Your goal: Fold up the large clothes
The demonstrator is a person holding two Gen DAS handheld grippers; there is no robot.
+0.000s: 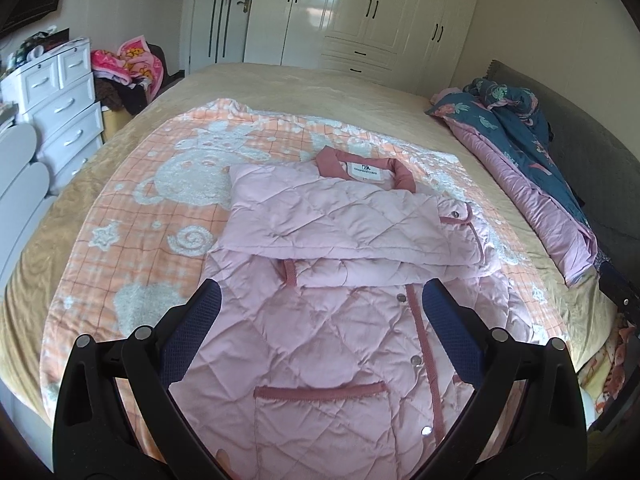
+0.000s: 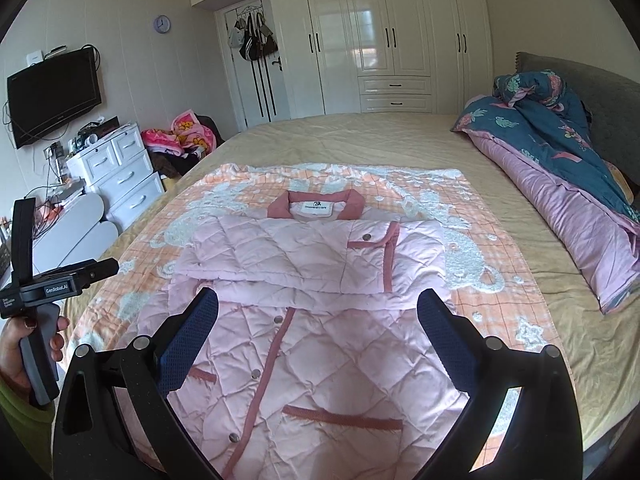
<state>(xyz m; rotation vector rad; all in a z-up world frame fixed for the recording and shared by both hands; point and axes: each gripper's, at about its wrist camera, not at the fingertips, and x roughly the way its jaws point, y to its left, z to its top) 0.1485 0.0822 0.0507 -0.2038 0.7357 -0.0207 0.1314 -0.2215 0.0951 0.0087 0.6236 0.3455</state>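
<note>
Both tools are hovering released over a bed: the left tool and right tool are each spreading blue-padded fingers wide above the near half of a pink quilted coat. Sleeves folded across its chest, the coat is lying collar-away on an orange patterned blanket. Beyond, a rumpled navy quilt is resting near white wardrobes.

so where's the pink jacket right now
The pink quilted jacket lies flat on the orange patterned blanket mid-bed in both wrist views, collar toward the wardrobe, sleeves folded across its chest, left of the blue floral duvet.
</note>
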